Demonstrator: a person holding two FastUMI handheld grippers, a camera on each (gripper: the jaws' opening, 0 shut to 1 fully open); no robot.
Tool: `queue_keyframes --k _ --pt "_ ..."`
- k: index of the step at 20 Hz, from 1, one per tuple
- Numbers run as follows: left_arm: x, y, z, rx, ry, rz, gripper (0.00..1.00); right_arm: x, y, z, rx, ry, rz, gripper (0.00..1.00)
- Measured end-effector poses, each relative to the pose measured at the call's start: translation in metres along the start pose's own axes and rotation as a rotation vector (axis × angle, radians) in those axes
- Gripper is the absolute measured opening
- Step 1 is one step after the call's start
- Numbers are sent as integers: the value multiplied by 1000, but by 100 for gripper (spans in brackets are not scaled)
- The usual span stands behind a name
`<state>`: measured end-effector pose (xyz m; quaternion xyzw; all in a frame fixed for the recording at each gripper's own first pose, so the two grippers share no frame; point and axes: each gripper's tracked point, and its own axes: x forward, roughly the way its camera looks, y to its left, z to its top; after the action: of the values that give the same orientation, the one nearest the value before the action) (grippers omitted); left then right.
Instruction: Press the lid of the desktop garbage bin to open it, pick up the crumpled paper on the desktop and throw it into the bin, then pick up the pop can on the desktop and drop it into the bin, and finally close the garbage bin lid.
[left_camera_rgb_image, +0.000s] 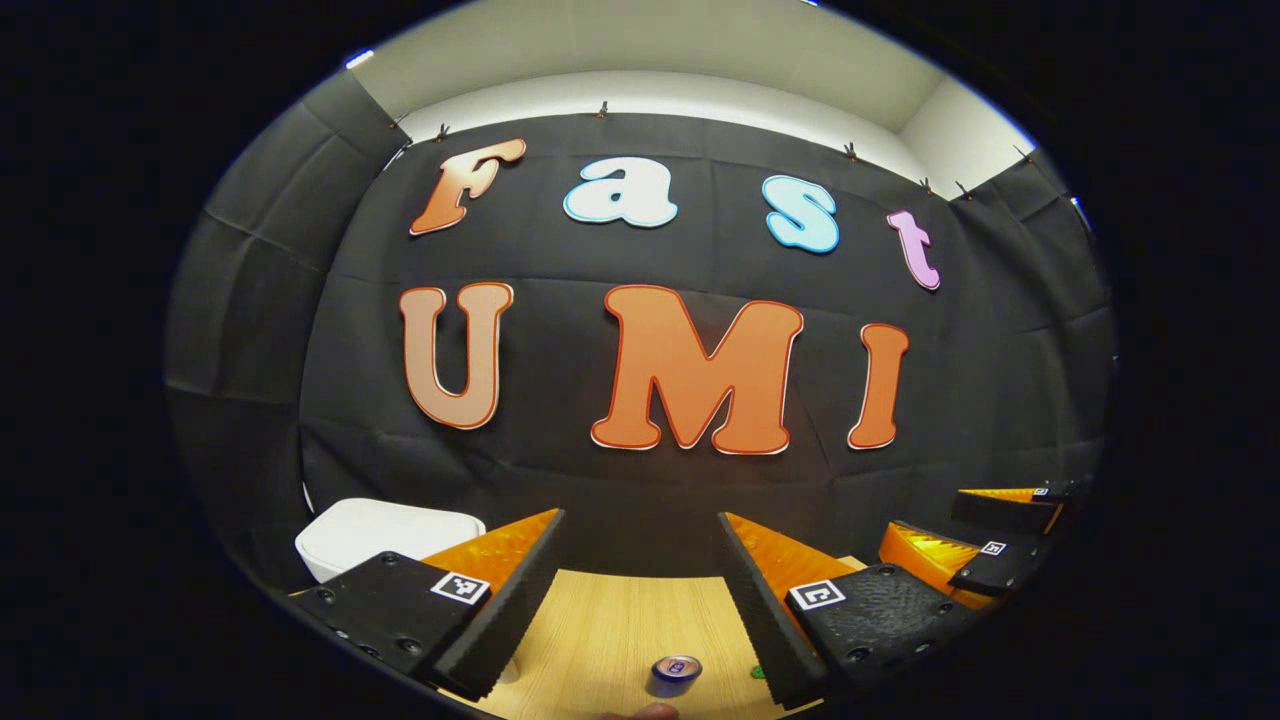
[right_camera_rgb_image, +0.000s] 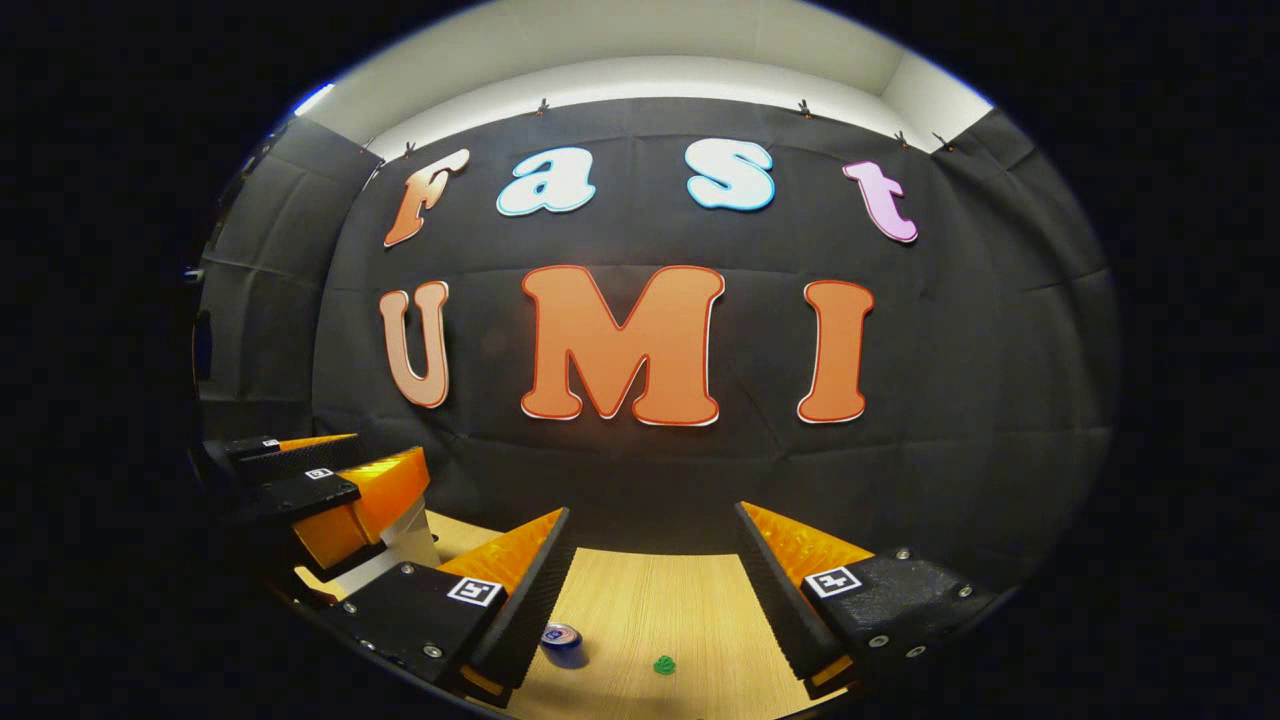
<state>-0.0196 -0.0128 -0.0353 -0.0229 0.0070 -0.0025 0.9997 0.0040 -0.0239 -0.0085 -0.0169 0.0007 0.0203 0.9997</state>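
We see the left gripper (left_camera_rgb_image: 640, 600) gaping wide, gripping nothing; the pop can (left_camera_rgb_image: 675, 675) stands below its fingers, the white bin (left_camera_rgb_image: 390, 535) just left. The right gripper (right_camera_rgb_image: 650, 590) gapes empty too.

Each claw (left_camera_rgb_image: 640, 590) (right_camera_rgb_image: 650, 590) carries ridged wedge fingers, screws, square markers.

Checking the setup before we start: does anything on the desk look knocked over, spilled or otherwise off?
Nothing stands out. The blue pop can stands upright on the wooden desktop, the white garbage bin has its lid down, and a small green crumpled scrap lies apart from the can. Both grippers are open.
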Motion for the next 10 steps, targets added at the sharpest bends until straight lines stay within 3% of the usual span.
queue_keyframes --k 7,10 --pt "14 12 6 17 -26 -43 92 5 -2 -3 5 21 24 94" --pt "14 24 2 27 -22 -26 91 7 -3 -2 -6 18 27 94"
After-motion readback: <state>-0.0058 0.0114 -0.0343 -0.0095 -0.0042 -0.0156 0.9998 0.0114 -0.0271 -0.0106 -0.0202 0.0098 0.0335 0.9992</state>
